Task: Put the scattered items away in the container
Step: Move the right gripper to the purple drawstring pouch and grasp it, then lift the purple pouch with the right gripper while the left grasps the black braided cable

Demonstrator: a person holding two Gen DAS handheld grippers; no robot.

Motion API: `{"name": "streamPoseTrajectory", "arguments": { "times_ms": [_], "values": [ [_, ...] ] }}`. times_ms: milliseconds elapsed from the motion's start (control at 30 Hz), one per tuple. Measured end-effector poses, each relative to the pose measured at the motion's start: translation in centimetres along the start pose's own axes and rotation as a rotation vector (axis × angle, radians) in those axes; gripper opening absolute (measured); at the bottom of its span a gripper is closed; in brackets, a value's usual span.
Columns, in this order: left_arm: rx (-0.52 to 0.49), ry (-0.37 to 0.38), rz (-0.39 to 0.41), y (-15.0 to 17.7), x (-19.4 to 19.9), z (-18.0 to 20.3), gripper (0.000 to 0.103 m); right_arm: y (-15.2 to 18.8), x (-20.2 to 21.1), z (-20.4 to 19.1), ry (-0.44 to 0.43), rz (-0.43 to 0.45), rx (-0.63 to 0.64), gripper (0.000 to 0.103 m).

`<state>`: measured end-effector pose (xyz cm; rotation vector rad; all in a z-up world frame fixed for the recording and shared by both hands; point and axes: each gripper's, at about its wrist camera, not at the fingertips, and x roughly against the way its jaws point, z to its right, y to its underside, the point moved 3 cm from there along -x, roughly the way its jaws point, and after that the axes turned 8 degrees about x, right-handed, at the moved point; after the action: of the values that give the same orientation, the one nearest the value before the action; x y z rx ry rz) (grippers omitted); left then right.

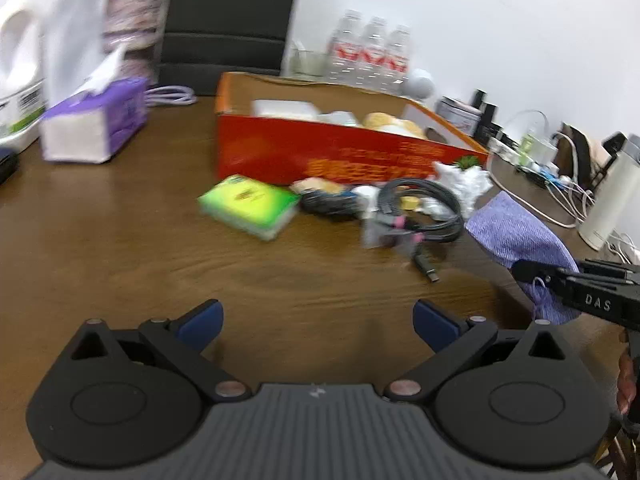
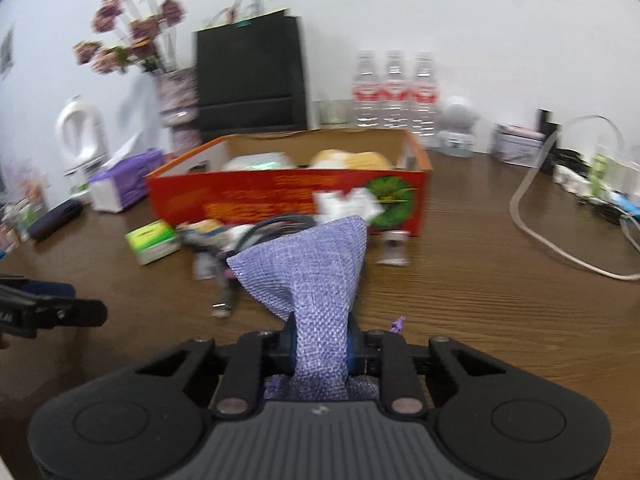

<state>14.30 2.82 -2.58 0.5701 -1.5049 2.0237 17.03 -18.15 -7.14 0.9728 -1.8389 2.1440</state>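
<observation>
An open red cardboard box [image 1: 320, 152] [image 2: 280, 196] stands on the wooden table and holds white and yellow items. In front of it lie a green packet [image 1: 250, 205] [image 2: 154, 240], a coiled black cable [image 1: 420, 208] [image 2: 276, 226], a white plant ornament [image 1: 464, 182] and small wrapped items. My right gripper [image 2: 320, 344] is shut on a purple woven pouch [image 2: 308, 272] [image 1: 516, 236], held above the table before the box. My left gripper [image 1: 316, 320] is open and empty, low over bare table short of the pile.
A purple tissue box [image 1: 92, 128] [image 2: 120, 184] and white jug [image 1: 16, 80] stand at the left. A black bag [image 2: 250, 72], flower vase [image 2: 180, 108] and water bottles [image 2: 394, 88] line the wall. Cables [image 2: 560, 248] and a power strip lie at the right.
</observation>
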Motion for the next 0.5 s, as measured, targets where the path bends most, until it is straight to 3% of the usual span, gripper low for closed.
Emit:
{"name": "streamPoseTrajectory", "arguments": {
  "times_ms": [267,367,500],
  "values": [
    [-0.228,0.078,0.004,-2.6,-4.4,7.7,0.103,0.4,0.6,4.0,0.076,0.025,-0.061,0.019],
    [-0.315,0.076,0.010,-3.2,-6.4,10.2,0.103,0.6,0.8,5.1,0.091,0.031,-0.078,0.019],
    [-0.355,0.055,-0.034,-3.3,-9.5,11.9,0.099,1.3,1.2,6.6,0.098,0.032,-0.109,0.019]
  ]
}}
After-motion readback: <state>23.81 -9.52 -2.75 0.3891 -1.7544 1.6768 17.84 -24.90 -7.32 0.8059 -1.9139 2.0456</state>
